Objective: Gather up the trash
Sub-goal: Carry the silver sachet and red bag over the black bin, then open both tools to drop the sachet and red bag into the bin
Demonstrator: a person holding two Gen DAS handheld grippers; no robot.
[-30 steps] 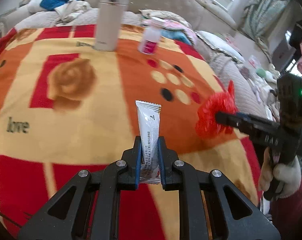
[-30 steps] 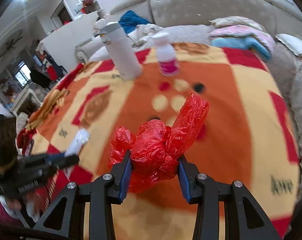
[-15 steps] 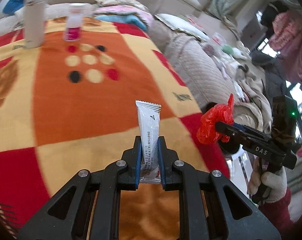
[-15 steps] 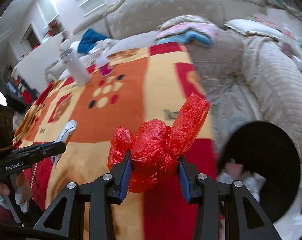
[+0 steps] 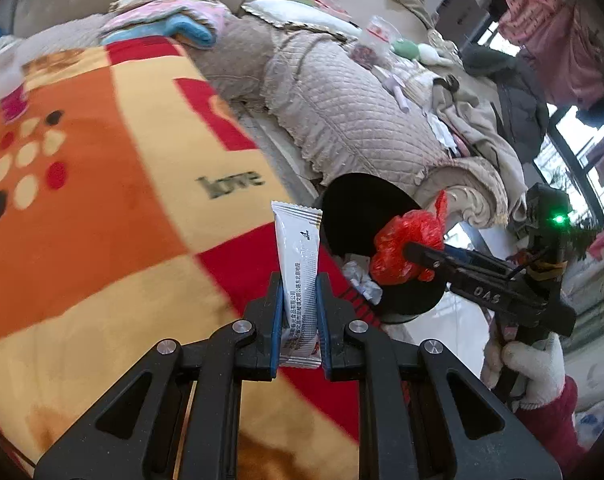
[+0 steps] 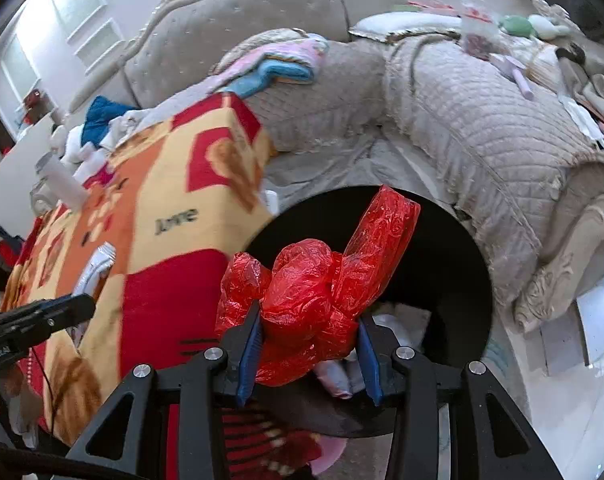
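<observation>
**Both grippers carry trash at the edge of the bin**

The left gripper (image 5: pixel 299 316) has its blue pads pinched nearly together on a slim white foil sachet with printed text (image 5: pixel 297 264), which stands upright out of the jaws. It hangs above the red and yellow corner of a patterned fleece blanket (image 5: pixel 101 216) printed with the word "love", just beside the round black trash bin (image 5: pixel 358 208).

The right gripper (image 6: pixel 308 344) is clamped narrowly on a crumpled red plastic bag (image 6: pixel 314 292), one twisted end of which sticks up to the right. Seen from the right wrist, the bag hangs in front of the bin's dark mouth (image 6: pixel 442 248), where some white crumpled paper (image 6: pixel 394 320) already lies. From the left wrist, the same bag (image 5: pixel 406 248) shows over the bin opening, with the right gripper (image 5: pixel 416 254) held by a hand in a white knit glove (image 5: pixel 530 368) above a dark red sleeve.

Behind the bin runs a beige quilted sofa (image 6: pixel 462 120) strewn with clothes; a pink and blue folded towel (image 6: pixel 277 64) lies on it near the blanket's far edge. A small white bottle with a pink label (image 5: pixel 9 88) stands on the blanket, well apart from the bin.
</observation>
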